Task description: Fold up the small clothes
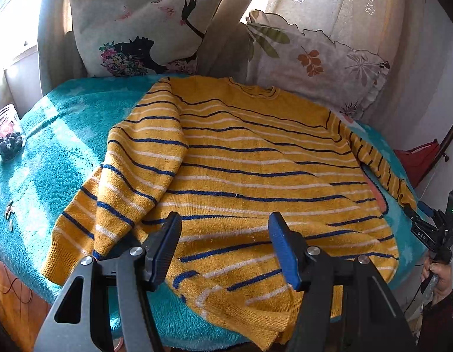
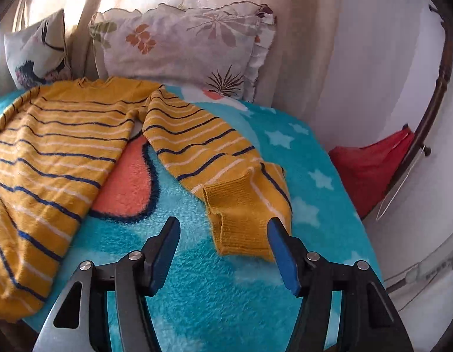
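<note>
A yellow sweater [image 1: 249, 158] with blue and white stripes lies flat on a turquoise blanket [image 1: 56, 152], neck toward the pillows. Its left sleeve [image 1: 132, 164] is folded in over the body. My left gripper [image 1: 223, 228] is open and empty, just above the sweater's hem. In the right wrist view the sweater's body [image 2: 56, 146] is at the left and its right sleeve [image 2: 203, 146] stretches out over the blanket [image 2: 214, 287]. My right gripper [image 2: 223, 231] is open, its jaws standing either side of the sleeve cuff [image 2: 241, 220], not closed on it. The right gripper also shows in the left wrist view [image 1: 432, 228].
Two printed pillows [image 1: 144, 29] [image 1: 317, 58] lean against the curtain at the back. A glass jar [image 1: 7, 135] stands on the blanket's left edge, with small seeds [image 1: 9, 214] nearby. A red cloth [image 2: 370, 164] lies to the right, below the blanket's edge.
</note>
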The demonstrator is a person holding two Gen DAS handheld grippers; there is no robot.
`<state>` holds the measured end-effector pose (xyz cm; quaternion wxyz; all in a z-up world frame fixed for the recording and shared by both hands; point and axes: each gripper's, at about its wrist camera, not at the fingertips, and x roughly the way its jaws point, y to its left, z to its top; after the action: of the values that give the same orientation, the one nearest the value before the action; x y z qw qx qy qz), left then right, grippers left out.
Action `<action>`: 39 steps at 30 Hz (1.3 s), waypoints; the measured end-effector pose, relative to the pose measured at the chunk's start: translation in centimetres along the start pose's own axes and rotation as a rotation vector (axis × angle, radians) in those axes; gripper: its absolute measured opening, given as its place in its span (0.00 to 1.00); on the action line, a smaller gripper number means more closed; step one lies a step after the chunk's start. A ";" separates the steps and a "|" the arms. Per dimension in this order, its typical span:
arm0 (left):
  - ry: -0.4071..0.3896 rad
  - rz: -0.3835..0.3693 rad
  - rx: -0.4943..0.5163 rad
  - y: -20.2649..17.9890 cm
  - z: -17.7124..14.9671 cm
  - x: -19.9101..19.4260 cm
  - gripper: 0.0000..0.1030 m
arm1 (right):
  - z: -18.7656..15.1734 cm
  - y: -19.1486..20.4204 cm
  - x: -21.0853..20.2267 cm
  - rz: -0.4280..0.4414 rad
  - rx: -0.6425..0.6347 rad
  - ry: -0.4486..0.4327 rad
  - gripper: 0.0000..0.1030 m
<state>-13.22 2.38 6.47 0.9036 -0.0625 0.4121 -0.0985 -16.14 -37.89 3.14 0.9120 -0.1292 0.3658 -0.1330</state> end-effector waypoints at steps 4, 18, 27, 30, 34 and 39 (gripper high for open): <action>0.010 0.010 0.015 -0.6 0.1 0.4 0.59 | 0.0 -2.4 2.6 0.007 0.019 0.084 0.10; -0.024 0.033 -0.085 3.5 2.0 0.3 0.59 | -1.7 -24.2 0.9 -0.020 0.826 0.043 0.06; -0.067 0.051 -0.191 8.8 1.3 -1.5 0.59 | 10.0 -11.2 1.8 0.230 0.588 -0.005 0.07; -0.072 0.048 -0.225 10.5 0.8 -1.9 0.59 | 14.8 -4.2 2.5 0.391 0.492 -0.017 0.07; -0.076 0.051 -0.264 12.3 0.1 -2.4 0.59 | 19.7 6.0 3.7 0.568 0.371 -0.006 0.07; -0.083 0.076 -0.306 14.4 -0.7 -3.2 0.59 | 24.1 17.4 5.6 0.749 0.257 0.042 0.07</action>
<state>-13.93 17.12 5.54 0.9029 -0.1879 0.3866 0.0021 7.23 -20.22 10.59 0.8984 0.1311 0.3867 0.1617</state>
